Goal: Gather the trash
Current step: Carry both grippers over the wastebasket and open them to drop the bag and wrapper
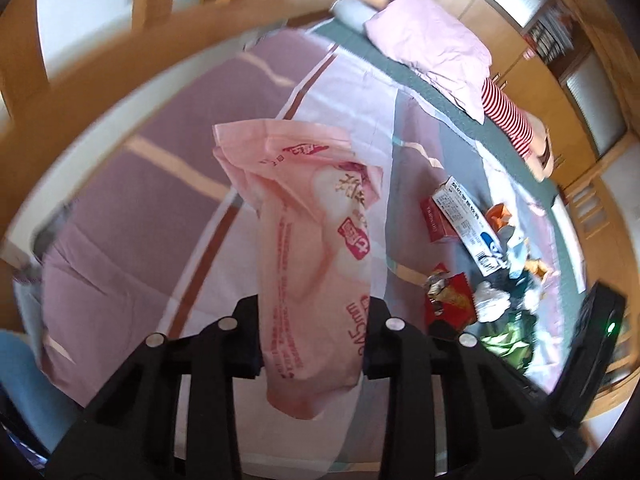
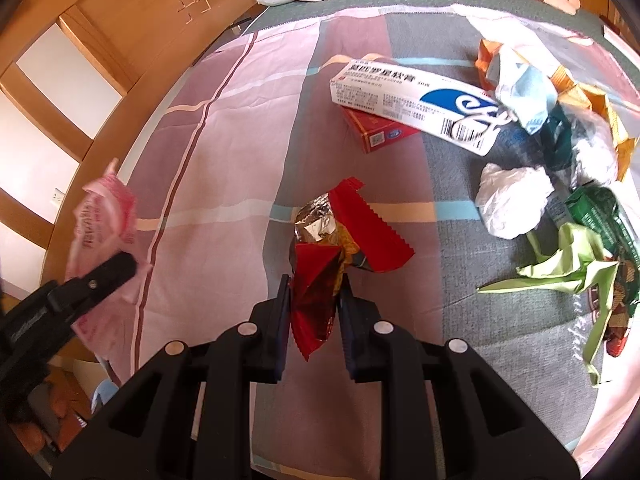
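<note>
My left gripper [image 1: 312, 320] is shut on a pink plastic bag [image 1: 312, 216] and holds it up over the bed; the bag also shows at the left in the right wrist view [image 2: 100, 236]. My right gripper [image 2: 314, 296] is shut on a red and foil snack wrapper [image 2: 328, 248], just above the striped bedsheet [image 2: 224, 152]. Other trash lies to the right: a white ointment box [image 2: 412, 104] on a red box [image 2: 376, 132], a crumpled white tissue [image 2: 512, 200], a green paper scrap [image 2: 568, 268] and a blue and white wad [image 2: 520, 92].
Pink pillows [image 1: 432, 40] and a red-striped cloth [image 1: 508, 116] lie at the bed's far end. Wooden panelling [image 2: 132, 12] runs along the bed's left side. Orange wrappers [image 2: 600, 116] and a green packet [image 2: 604, 216] sit in the trash pile.
</note>
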A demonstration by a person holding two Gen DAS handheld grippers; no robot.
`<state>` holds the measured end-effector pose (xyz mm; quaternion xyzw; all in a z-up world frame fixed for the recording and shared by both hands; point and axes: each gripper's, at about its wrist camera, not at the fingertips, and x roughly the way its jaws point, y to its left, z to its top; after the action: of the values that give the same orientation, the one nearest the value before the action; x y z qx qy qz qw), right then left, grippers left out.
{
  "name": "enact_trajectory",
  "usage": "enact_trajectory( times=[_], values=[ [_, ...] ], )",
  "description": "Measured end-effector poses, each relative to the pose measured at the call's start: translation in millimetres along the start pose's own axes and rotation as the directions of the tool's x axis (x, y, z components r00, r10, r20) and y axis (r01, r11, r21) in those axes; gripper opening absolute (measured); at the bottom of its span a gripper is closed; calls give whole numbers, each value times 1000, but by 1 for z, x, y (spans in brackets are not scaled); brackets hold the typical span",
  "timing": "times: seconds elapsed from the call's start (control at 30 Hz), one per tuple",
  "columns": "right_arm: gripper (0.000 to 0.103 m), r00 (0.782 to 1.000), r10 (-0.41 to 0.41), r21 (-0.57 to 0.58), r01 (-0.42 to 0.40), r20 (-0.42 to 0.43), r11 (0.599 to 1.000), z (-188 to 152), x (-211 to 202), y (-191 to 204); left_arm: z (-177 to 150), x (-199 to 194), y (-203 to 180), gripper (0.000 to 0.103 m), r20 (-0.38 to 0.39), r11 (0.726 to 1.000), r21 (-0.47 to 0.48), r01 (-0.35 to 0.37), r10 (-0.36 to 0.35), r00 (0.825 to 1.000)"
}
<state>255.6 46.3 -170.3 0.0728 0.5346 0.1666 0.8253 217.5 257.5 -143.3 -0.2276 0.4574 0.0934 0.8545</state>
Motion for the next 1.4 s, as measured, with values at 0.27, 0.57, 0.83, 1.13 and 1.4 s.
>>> enact_trajectory(
  times=[0.27,0.57,0.83,1.13,1.4],
  values=[
    [23,985,-86,-76,98,150,992,3,-22,12,-8,-22,-30,34,112,980,160,-117,99,989],
    [23,988,-79,-78,90,135,993,3,-17,12,-17,-32,-43,34,147,965,226,-134,102,984],
    [23,994,-82,-27,85,71,996,3,-5,5,-18,-28,-38,34,127,966,217,-144,119,985],
    [23,993,-97,-24,99,65,995,1,-4,6,-22,-29,-45,34,124,962,240,-131,103,987],
    [23,962,-118,75,102,245,992,-2,-49,-15,-21,-32,-46,34,114,969,234,-75,50,992]
  ],
)
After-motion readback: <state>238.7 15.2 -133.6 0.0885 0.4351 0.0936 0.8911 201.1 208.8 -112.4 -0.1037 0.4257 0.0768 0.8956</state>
